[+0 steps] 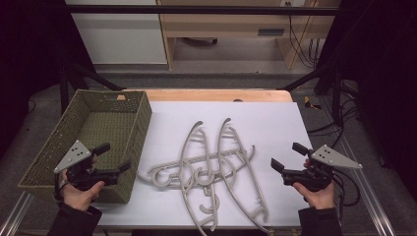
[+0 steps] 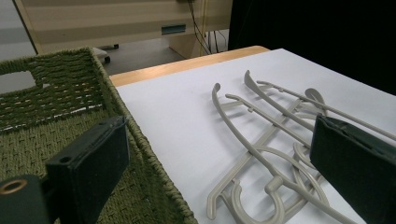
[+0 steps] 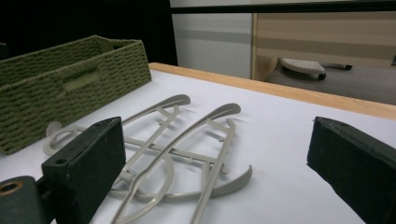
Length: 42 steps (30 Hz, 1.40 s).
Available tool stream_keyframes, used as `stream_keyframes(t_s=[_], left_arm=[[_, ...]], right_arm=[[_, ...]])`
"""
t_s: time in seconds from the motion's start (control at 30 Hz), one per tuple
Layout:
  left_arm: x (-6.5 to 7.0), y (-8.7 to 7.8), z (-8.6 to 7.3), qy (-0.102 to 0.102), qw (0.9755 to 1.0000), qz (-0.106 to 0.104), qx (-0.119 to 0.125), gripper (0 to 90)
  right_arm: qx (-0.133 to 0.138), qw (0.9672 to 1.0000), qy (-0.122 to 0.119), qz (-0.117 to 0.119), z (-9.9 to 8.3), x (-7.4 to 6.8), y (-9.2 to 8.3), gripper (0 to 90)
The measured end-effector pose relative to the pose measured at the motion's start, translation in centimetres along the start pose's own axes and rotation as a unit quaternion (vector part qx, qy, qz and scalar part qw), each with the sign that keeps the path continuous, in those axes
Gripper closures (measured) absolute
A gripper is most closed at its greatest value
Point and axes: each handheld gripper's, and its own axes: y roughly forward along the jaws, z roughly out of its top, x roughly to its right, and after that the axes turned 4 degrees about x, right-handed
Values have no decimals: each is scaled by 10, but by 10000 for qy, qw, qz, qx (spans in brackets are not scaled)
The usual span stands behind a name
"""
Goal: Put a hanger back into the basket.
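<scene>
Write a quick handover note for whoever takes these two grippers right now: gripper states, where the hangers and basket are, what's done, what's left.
Left gripper: open, holding nothing, over the green basket.
Right gripper: open, holding nothing, right of the hangers.
Hangers: grey, tangled in a pile on the white sheet, none gripped.
Basket: left of the pile, holds no hanger.
Done: nothing moved yet.
Left: probably picking up the hangers, perhaps for the basket.

both hand-held grippers, left hand-held gripper (image 1: pixel 112 157) and right hand-held gripper (image 1: pixel 286 156), gape wide.
</scene>
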Motion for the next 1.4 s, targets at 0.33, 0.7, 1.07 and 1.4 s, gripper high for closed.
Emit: stream_keyframes(t_s=[0.33, 0.7, 1.07, 1.4], left_arm=[[2, 1, 0, 31, 10000, -18, -11, 44], [4, 2, -1, 81, 9999, -49, -47, 45], [5, 1, 0, 105, 9999, -72, -44, 46], [6, 2, 0, 134, 9999, -75, -72, 45]], right_arm=[[-536, 9983, -239, -13, 8, -15, 8, 62], [-1160, 9918, -506, 160, 17, -40, 30, 75], [-2286, 9685, -935, 327, 21, -72, 63, 111], [-3046, 9464, -1031, 304, 2, -86, 84, 173]])
